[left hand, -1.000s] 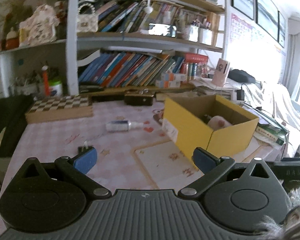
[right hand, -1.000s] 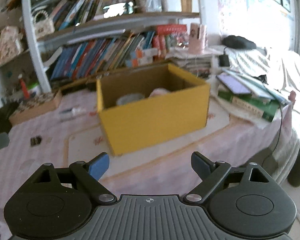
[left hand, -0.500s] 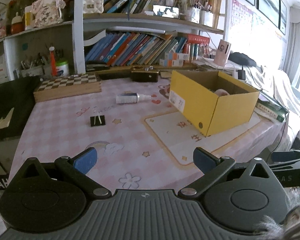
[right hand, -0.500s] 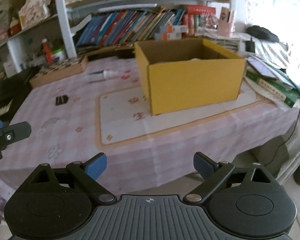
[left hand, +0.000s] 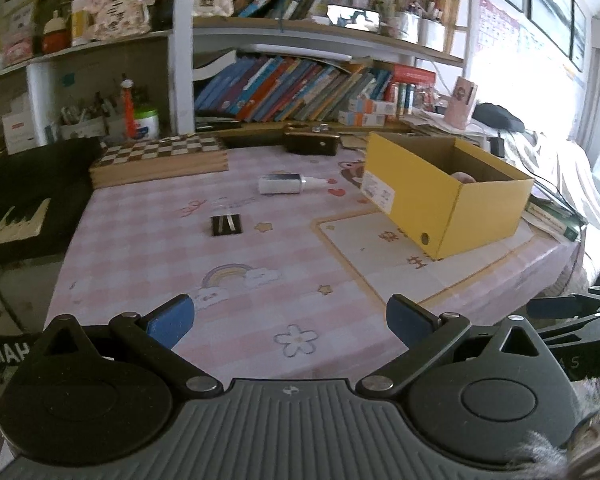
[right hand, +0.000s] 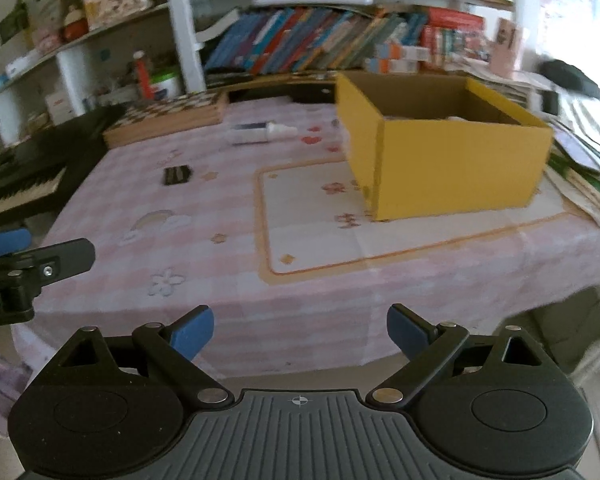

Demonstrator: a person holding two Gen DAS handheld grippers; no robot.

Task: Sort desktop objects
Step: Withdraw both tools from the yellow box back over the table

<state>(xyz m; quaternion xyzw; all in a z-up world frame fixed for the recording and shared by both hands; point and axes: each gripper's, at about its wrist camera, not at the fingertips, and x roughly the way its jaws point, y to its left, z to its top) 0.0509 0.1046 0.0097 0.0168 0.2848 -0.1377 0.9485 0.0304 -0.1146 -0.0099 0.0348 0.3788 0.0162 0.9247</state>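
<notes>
From the left wrist view, the small white bottle [left hand: 281,183] lies on its side on the pink checked tablecloth [left hand: 172,256], its long axis running left to right with the capped nozzle pointing right, toward the yellow box [left hand: 452,196]. Nearer and to the left of the bottle lies a flat black clip [left hand: 226,225], apart from it. The box stands open on the right of the table (something pale shows inside, too hidden to name). The left gripper [left hand: 290,322] hovers level above the near table edge, fingers spread wide and holding nothing.

From the right wrist view, the bottle [right hand: 260,133] again lies crosswise, nozzle to the right, far on the table just left of the box [right hand: 456,160]; the clip [right hand: 176,175] sits nearer and left. The right gripper [right hand: 300,330] hangs off the near edge of the table, its fingers released wide, empty. A chessboard case [right hand: 168,118] lies at the far left.
</notes>
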